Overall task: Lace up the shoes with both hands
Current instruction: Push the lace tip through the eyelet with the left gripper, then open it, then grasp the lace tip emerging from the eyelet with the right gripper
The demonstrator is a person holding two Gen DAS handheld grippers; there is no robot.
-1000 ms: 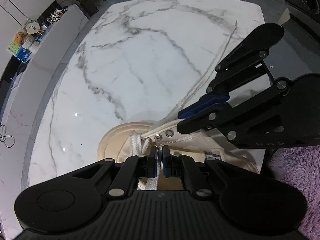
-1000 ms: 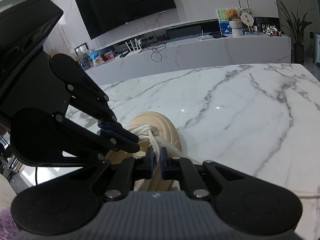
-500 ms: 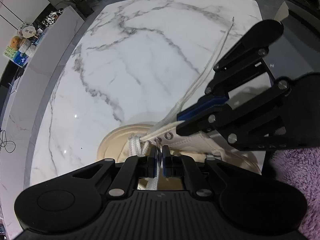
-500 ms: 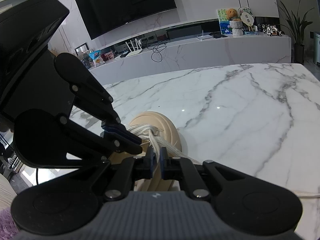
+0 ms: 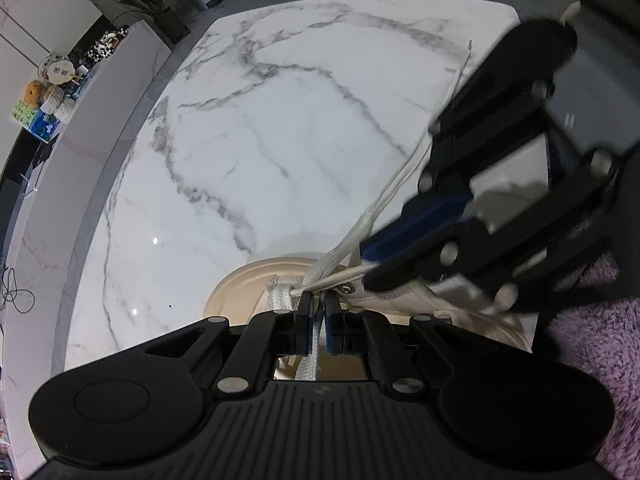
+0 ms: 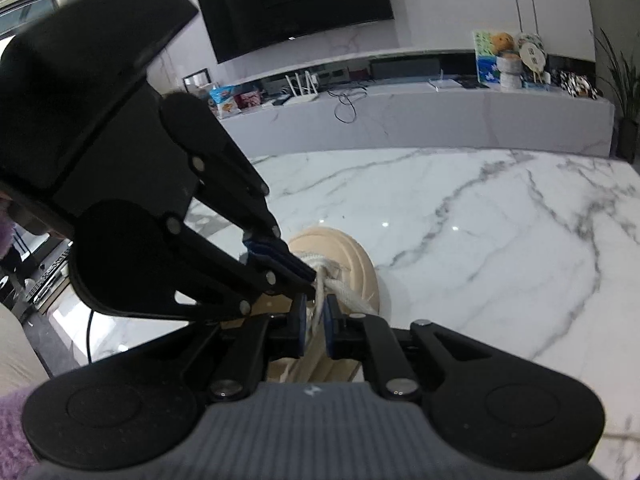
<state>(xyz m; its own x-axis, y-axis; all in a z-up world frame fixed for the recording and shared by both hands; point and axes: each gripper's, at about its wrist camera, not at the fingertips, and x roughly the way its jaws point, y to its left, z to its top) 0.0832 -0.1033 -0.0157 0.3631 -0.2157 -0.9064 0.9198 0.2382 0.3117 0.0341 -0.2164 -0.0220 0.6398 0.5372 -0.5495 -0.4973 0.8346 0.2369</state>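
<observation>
- Jaws of the left gripper (image 5: 318, 312) stand almost closed, blue pads nipping a flat white lace (image 5: 310, 354) that runs down between them; they have just eased apart a little.
- Jaws of the right gripper (image 6: 315, 320) stand narrow with a thin strand of lace between the pads; they have just been opening, and whether the pads press on it I cannot tell.
- Both sets of tips meet over the laced throat of a cream shoe (image 6: 352, 264), whose rounded toe points to the far side.
- From the eyelets, a doubled length of lace trails away to the far right across the tabletop.
- White marble table (image 5: 280, 140) with grey veins bears the shoe near its near edge.
- Beyond it runs a long low white cabinet (image 6: 440, 116) with clutter on top, a dark television (image 6: 296, 0) on the wall above, and a potted plant (image 6: 624, 92) at the far right.
- Purple fluffy fabric (image 5: 592, 340) shows at the near right.
</observation>
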